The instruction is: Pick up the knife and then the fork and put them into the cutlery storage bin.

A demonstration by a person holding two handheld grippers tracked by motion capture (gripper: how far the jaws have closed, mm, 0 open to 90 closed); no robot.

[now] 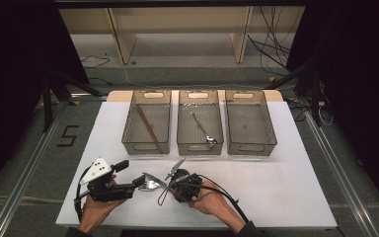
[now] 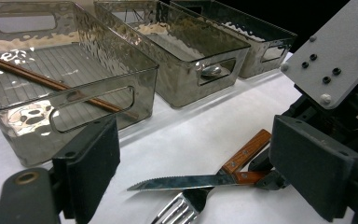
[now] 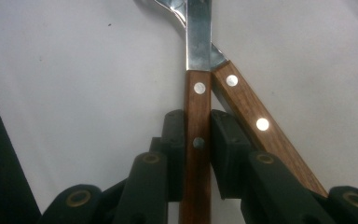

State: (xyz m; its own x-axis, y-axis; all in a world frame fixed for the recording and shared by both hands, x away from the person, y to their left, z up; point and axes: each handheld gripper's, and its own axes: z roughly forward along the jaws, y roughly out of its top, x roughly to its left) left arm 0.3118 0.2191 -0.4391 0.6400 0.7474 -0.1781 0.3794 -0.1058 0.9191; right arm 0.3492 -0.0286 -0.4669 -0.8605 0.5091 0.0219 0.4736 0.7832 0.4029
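A serrated knife [image 1: 158,180] with a wooden handle lies at the table's front, crossed over a fork [image 1: 149,186] with a matching handle. My right gripper [image 3: 198,116] is shut on the knife handle [image 3: 198,100], both pads pressed against its sides. The fork handle [image 3: 256,123] slants away on the table just right of the jaws. My left gripper [image 2: 200,158] stands open, facing the knife blade [image 2: 182,182] and the fork tines [image 2: 177,212]; nothing touches its pads. In the high view the left gripper [image 1: 134,177] sits left of the cutlery and the right gripper [image 1: 172,185] right of it.
Three smoky plastic bins stand in a row behind: the left bin [image 1: 145,147] holds brown chopsticks [image 1: 148,126], the middle bin [image 1: 200,148] a metal utensil [image 1: 205,131], and the right bin [image 1: 250,147] looks bare. White table surface [image 1: 276,182] stretches to the right.
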